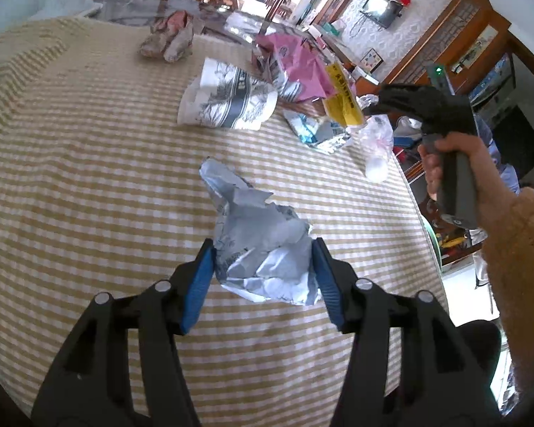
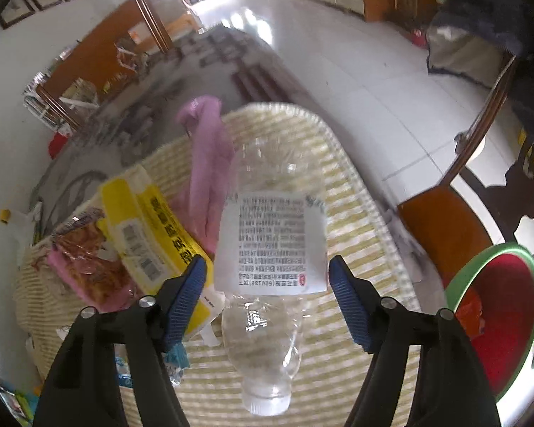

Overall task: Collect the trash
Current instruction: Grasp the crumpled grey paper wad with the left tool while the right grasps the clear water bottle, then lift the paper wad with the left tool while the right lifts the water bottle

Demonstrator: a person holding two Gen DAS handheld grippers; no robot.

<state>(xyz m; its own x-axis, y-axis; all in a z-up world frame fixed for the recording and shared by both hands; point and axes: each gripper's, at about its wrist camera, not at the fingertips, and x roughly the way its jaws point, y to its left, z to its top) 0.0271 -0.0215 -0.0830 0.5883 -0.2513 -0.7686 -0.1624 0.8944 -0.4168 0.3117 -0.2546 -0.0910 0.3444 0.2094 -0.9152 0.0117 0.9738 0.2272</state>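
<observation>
A crumpled grey-white wrapper (image 1: 263, 249) lies on the striped tablecloth (image 1: 89, 142). My left gripper (image 1: 263, 252) is shut on it, with a blue pad pressing each side. A clear plastic bottle (image 2: 270, 238) with a white printed label lies on its side near the table's edge, cap toward me. My right gripper (image 2: 267, 263) straddles the label, open, with a thin gap at each pad. In the left wrist view the same bottle (image 1: 377, 149) lies at the far right edge, under the gripper held by a hand (image 1: 445, 174).
Beside the bottle lie a yellow package (image 2: 149, 235), a pink bag (image 2: 210, 163) and a noodle wrapper (image 2: 85, 249). A printed paper bag (image 1: 228, 99) and a foil wrapper (image 1: 317, 131) sit further in. A watermelon-patterned bin (image 2: 498, 313) and a wooden chair (image 2: 445, 227) stand off the table's edge.
</observation>
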